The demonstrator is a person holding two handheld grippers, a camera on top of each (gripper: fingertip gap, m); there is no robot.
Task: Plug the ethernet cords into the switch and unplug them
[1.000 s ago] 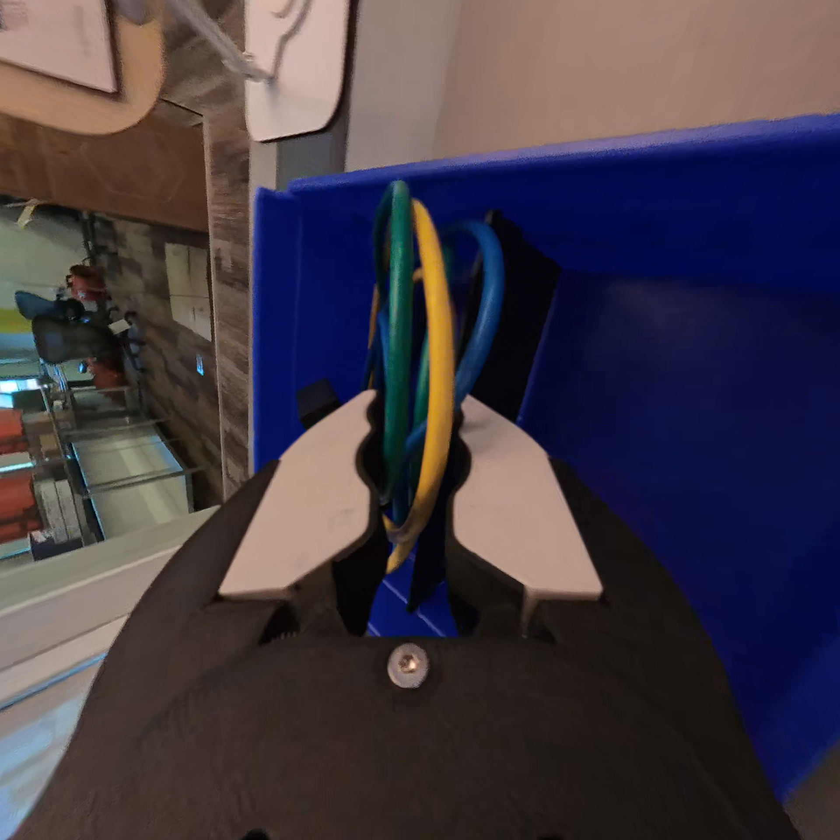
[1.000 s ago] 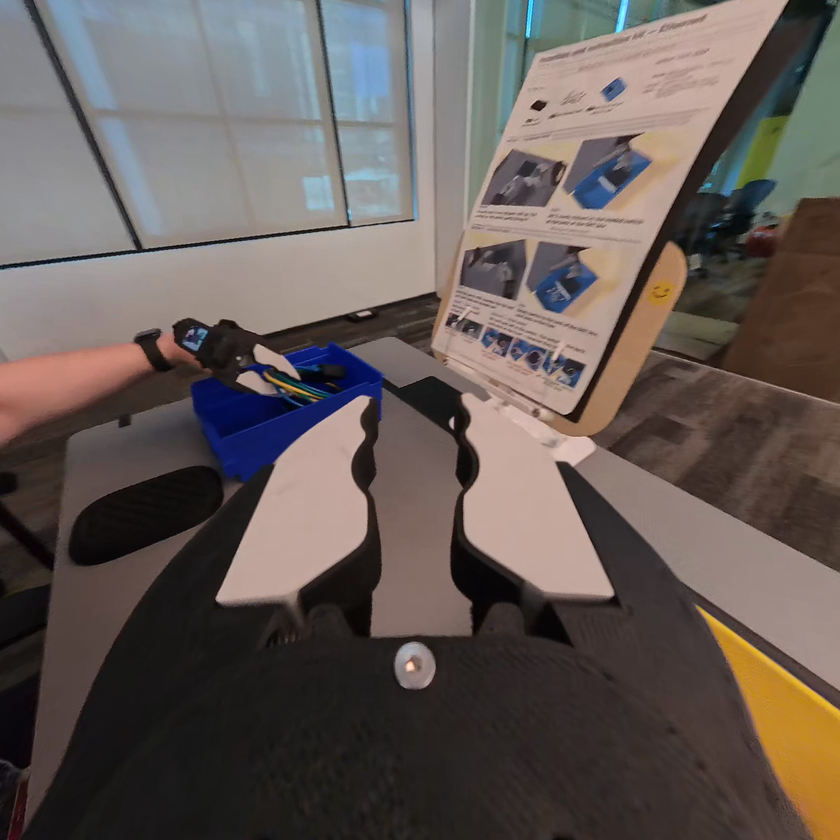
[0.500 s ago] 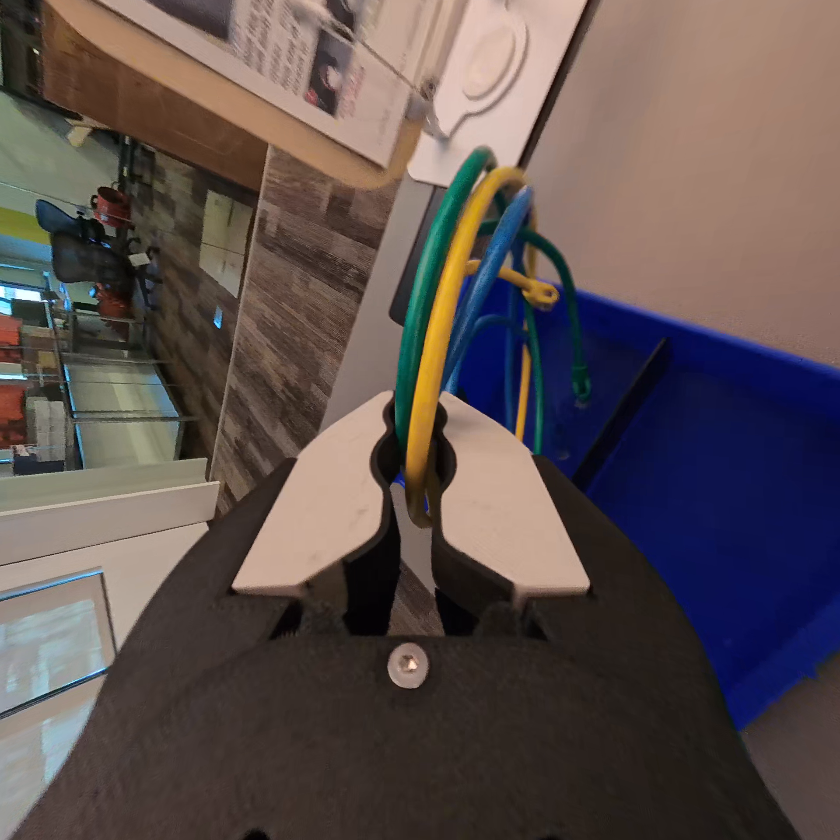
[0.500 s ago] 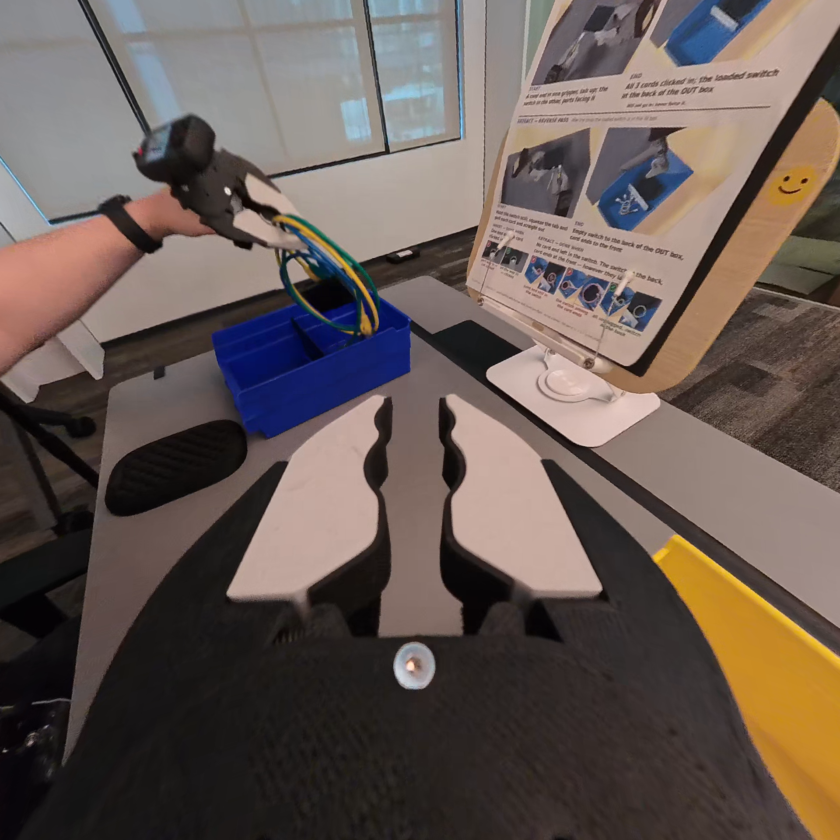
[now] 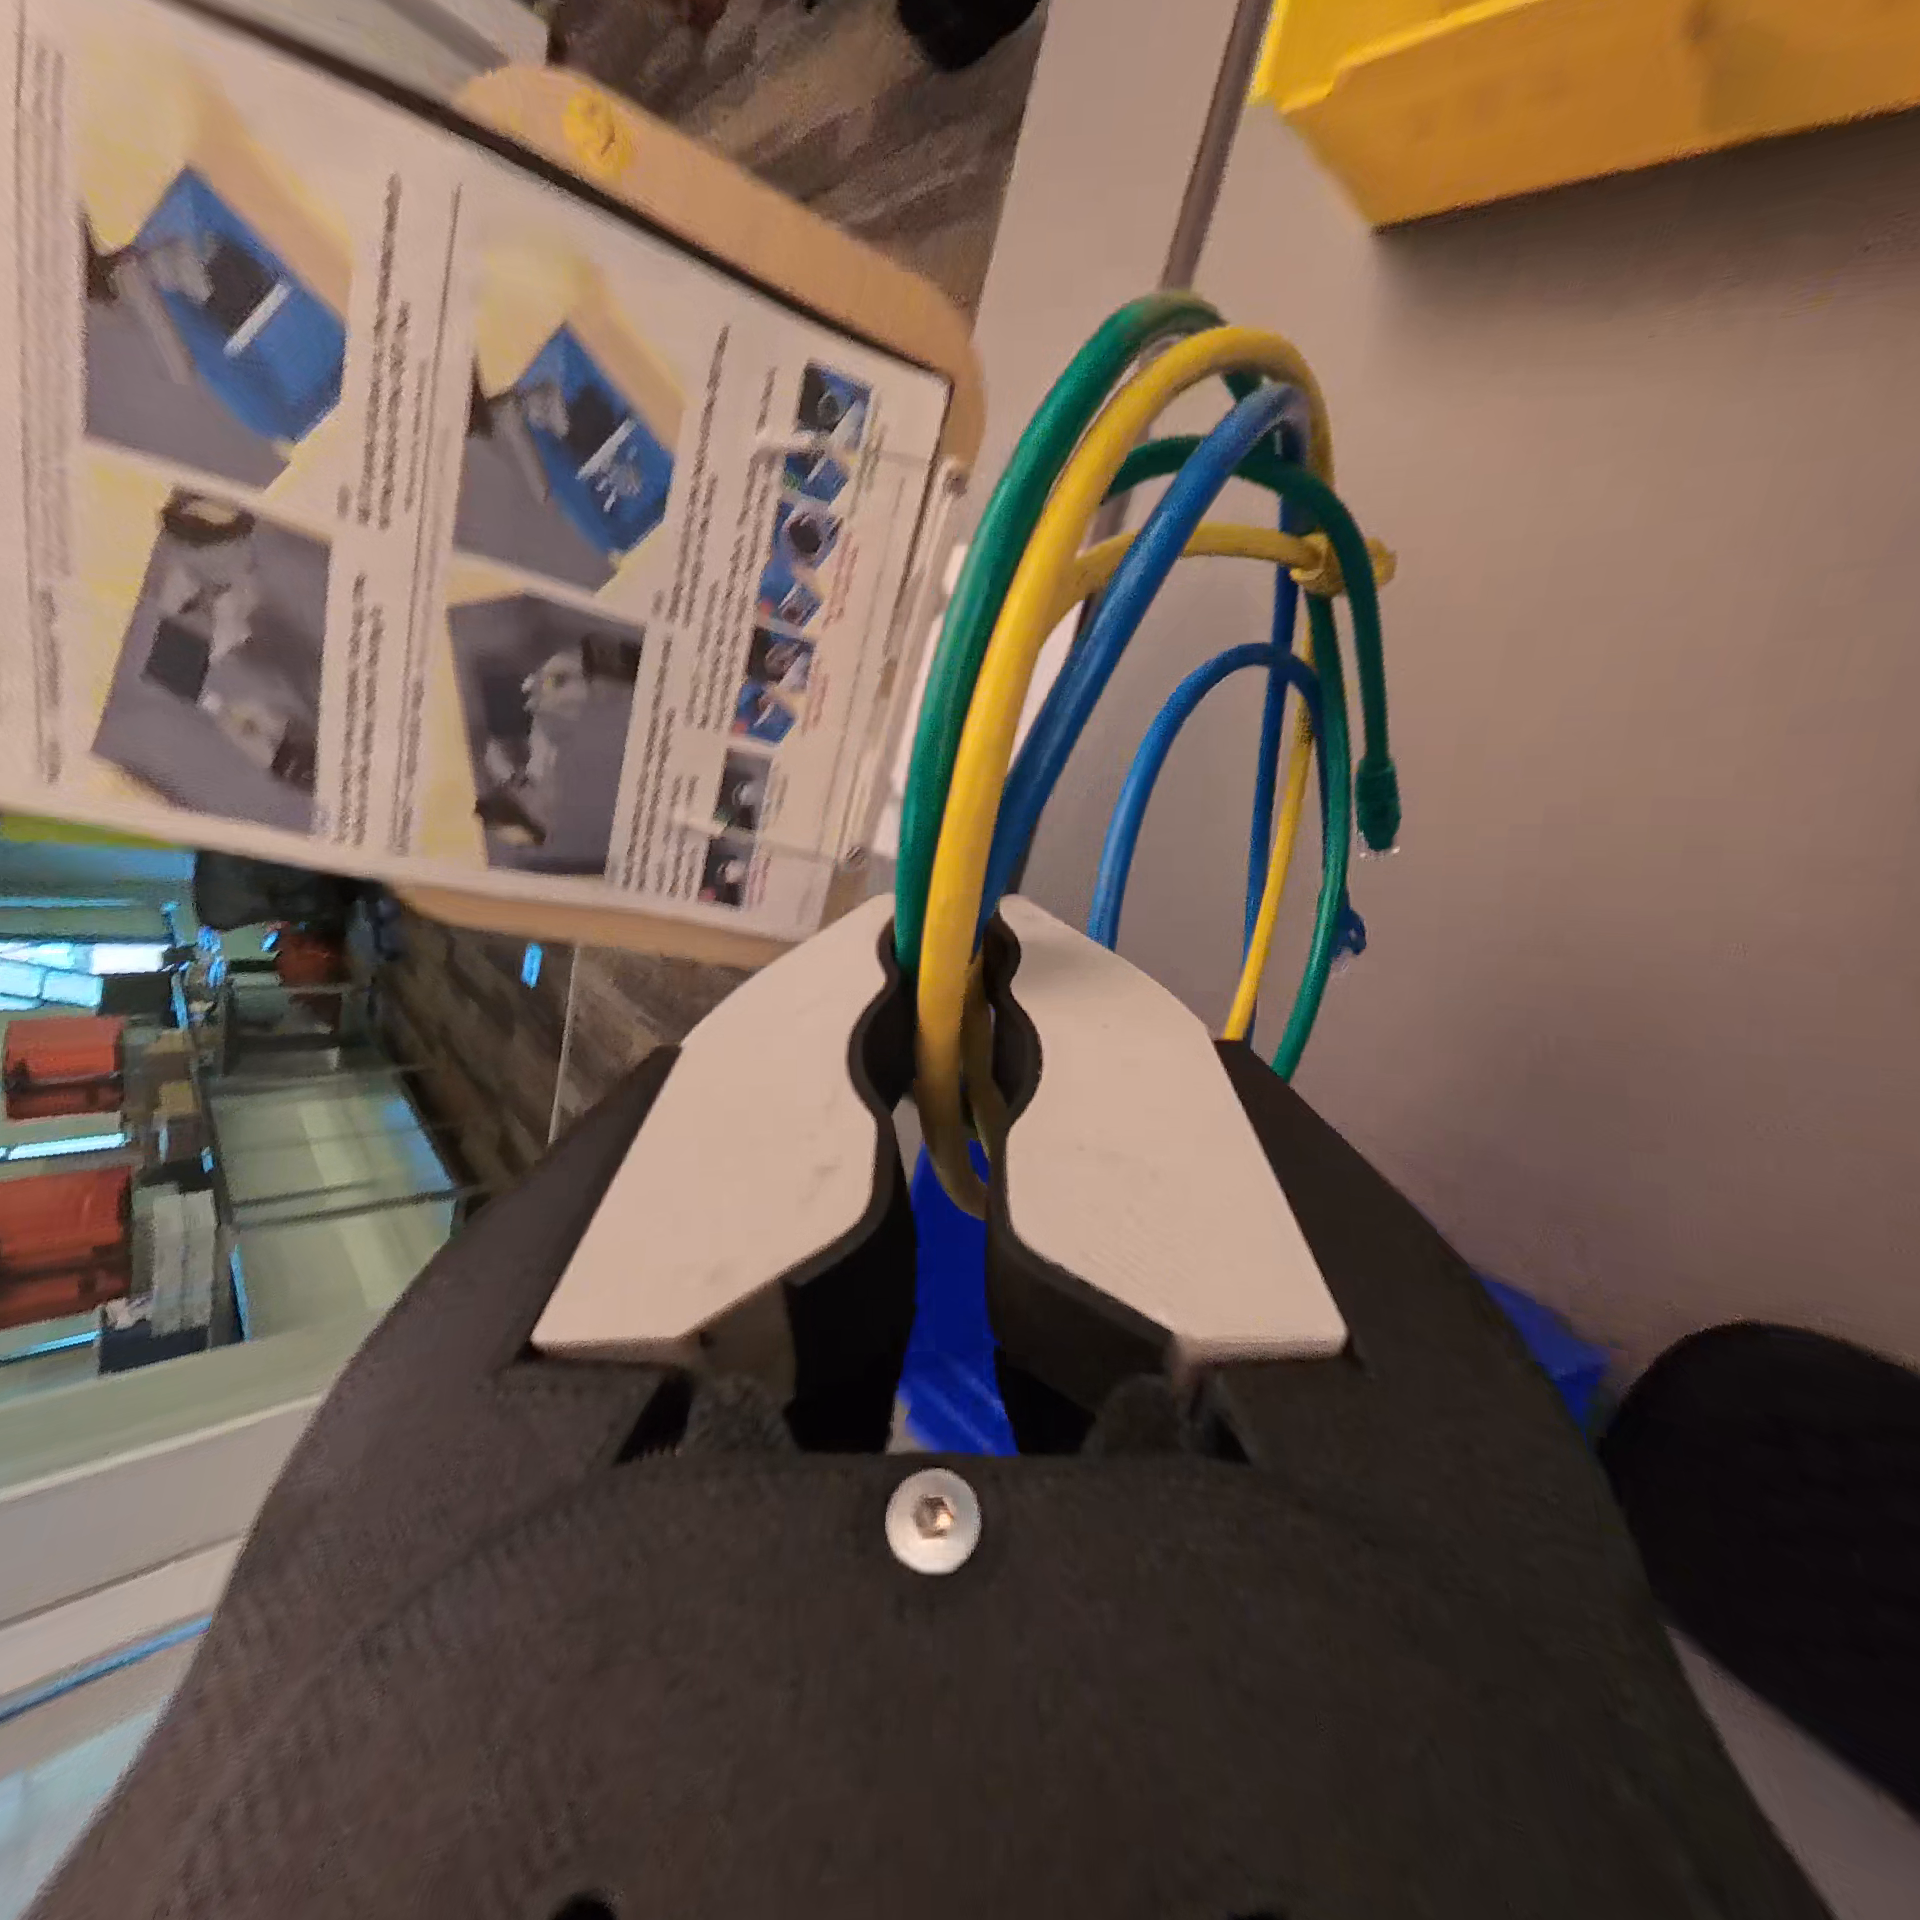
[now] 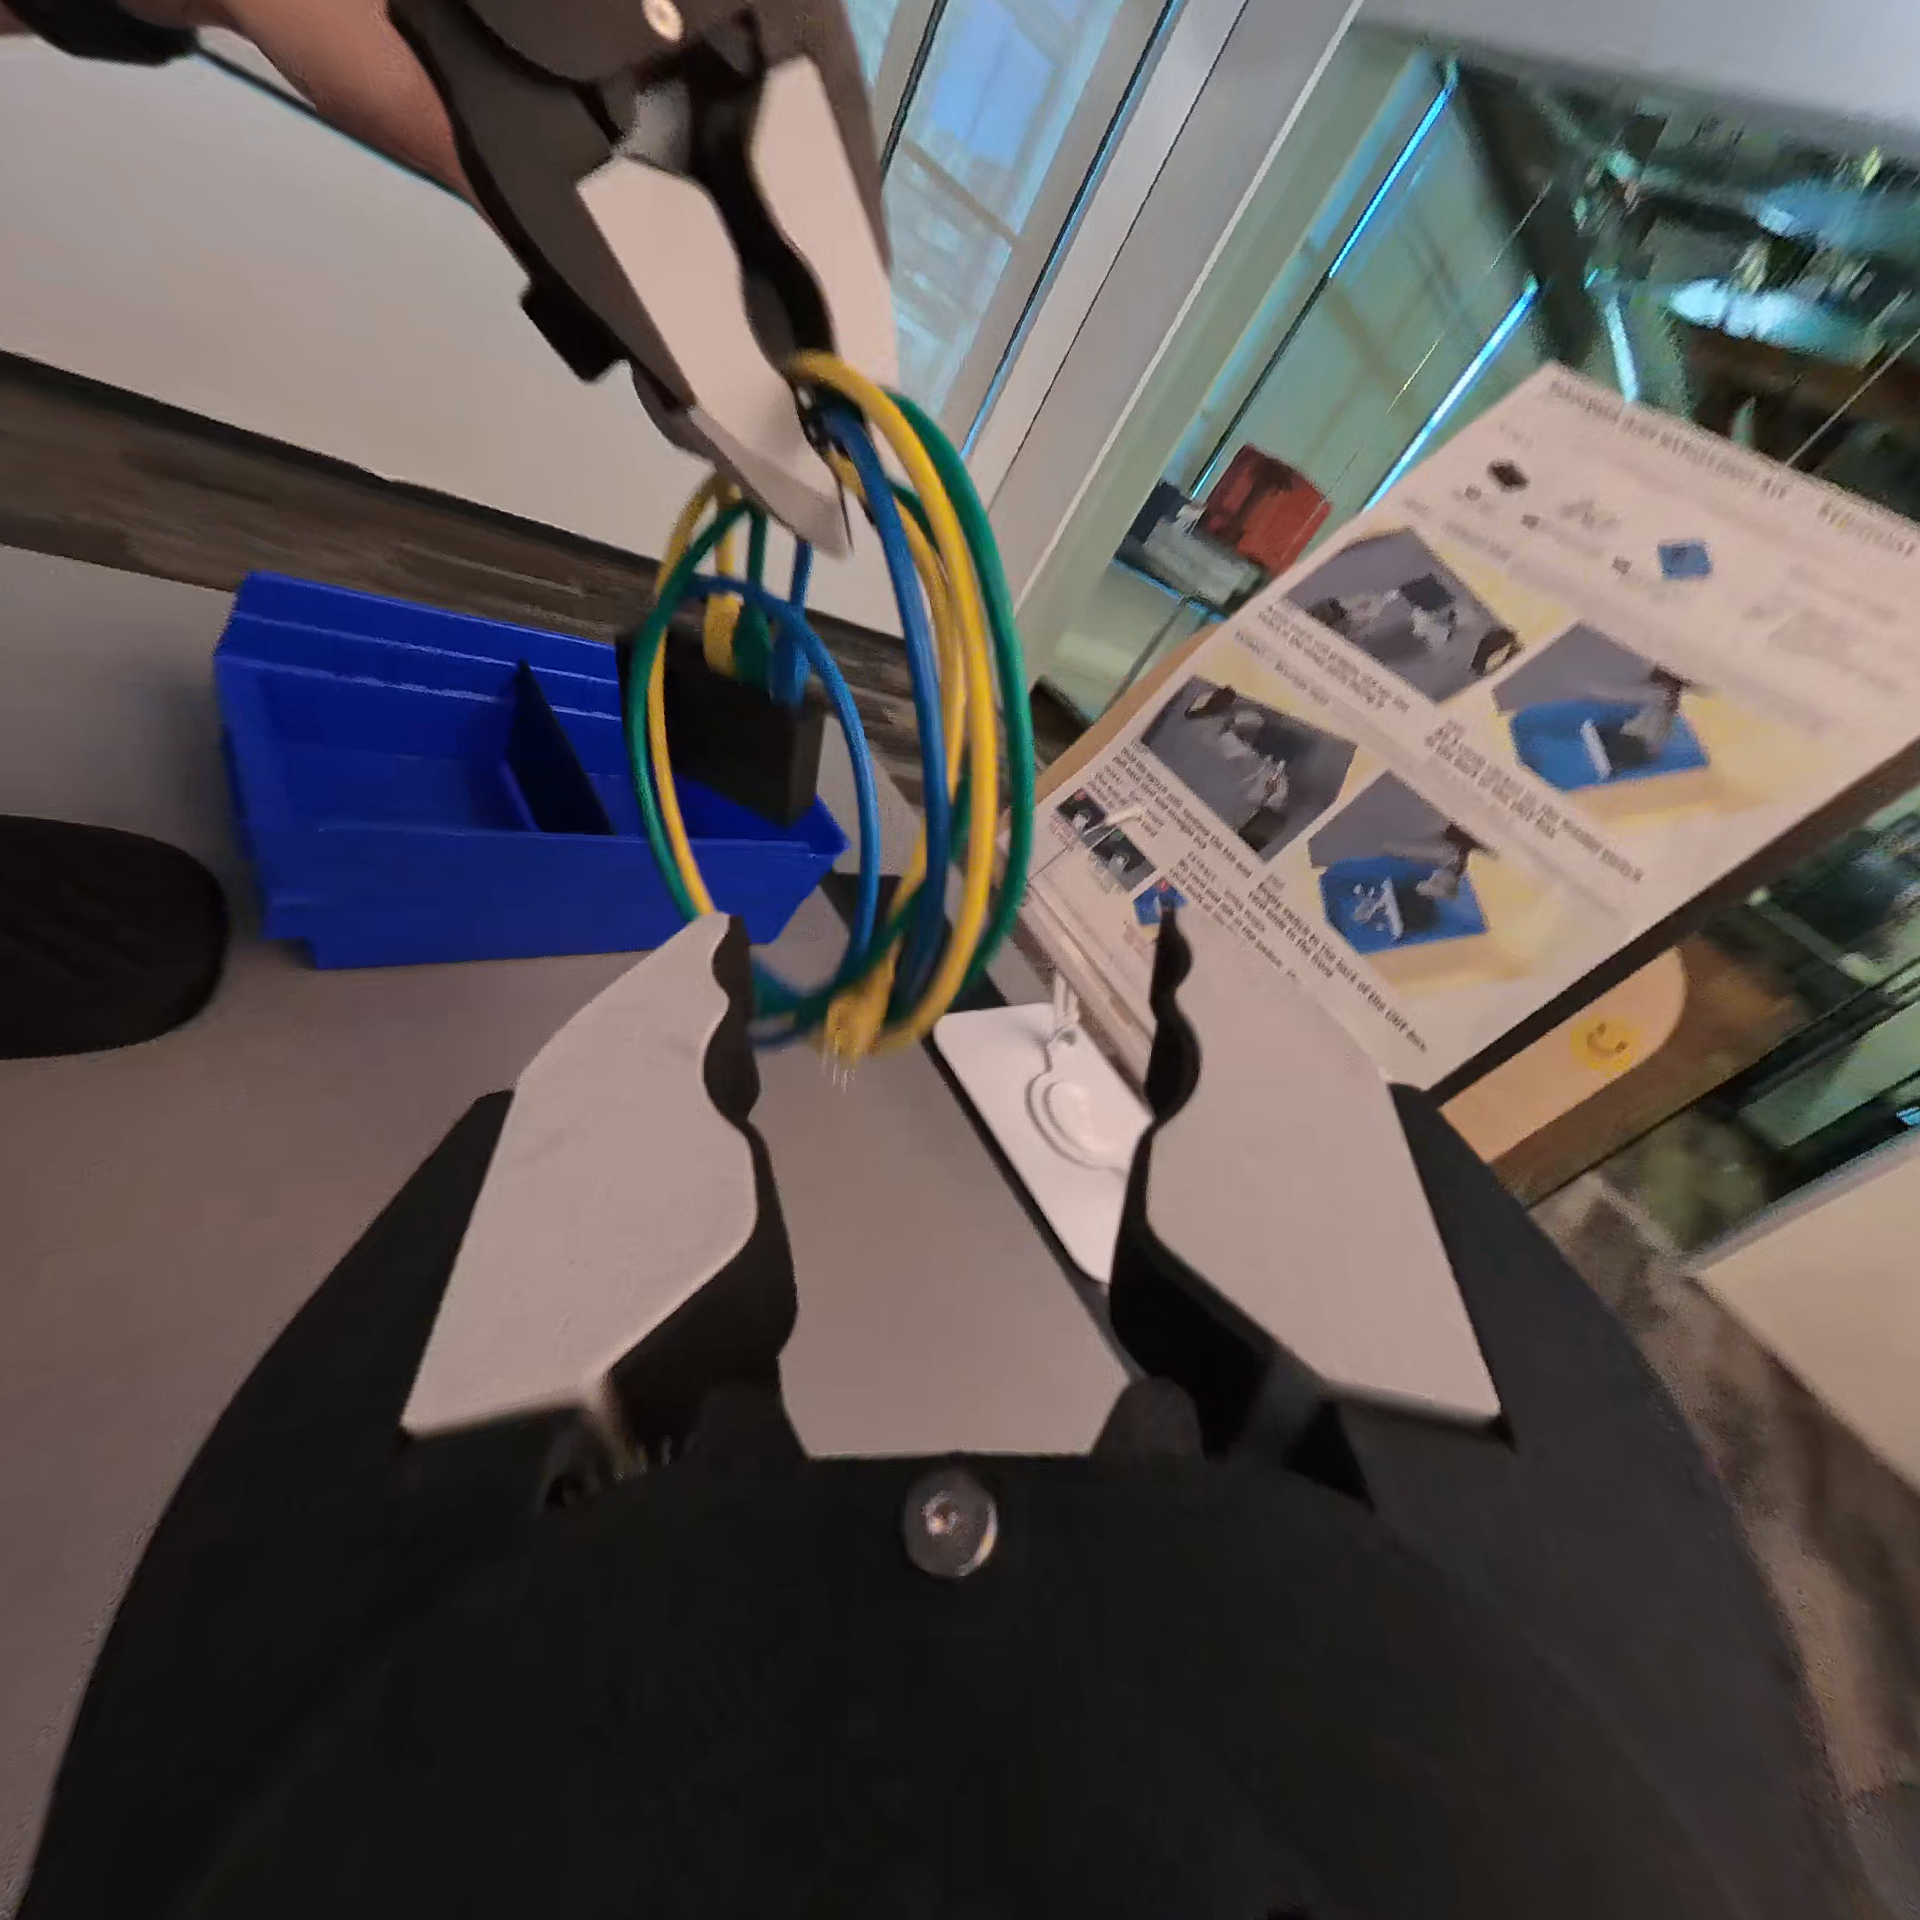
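My left gripper (image 5: 945,935) is shut on a looped bundle of green, yellow and blue ethernet cords (image 5: 1039,540) and holds it in the air; a green plug (image 5: 1377,805) dangles free. In the right wrist view the left gripper (image 6: 821,488) hangs the cords (image 6: 966,665) just ahead of my right gripper (image 6: 948,945). The right gripper is open and empty, and a loose yellow plug (image 6: 852,1029) hangs between its fingertips. Three cord ends run into the top of the black switch (image 6: 743,727) at the blue bin (image 6: 416,894). I cannot tell whether the switch hangs or rests in the bin.
An instruction board (image 6: 1455,779) on a white stand base (image 6: 1049,1101) stands at the right of the grey table. A black divider (image 6: 556,758) splits the bin. A black pad (image 6: 94,935) lies left of the bin. A yellow bin (image 5: 1558,94) shows in the left wrist view. Left tips to right tips: about 15 centimetres.
My left gripper closed on the cords, lifted them out of the blue bin and carried them towards the right gripper. The right gripper opened wider and now points at the hanging cords.
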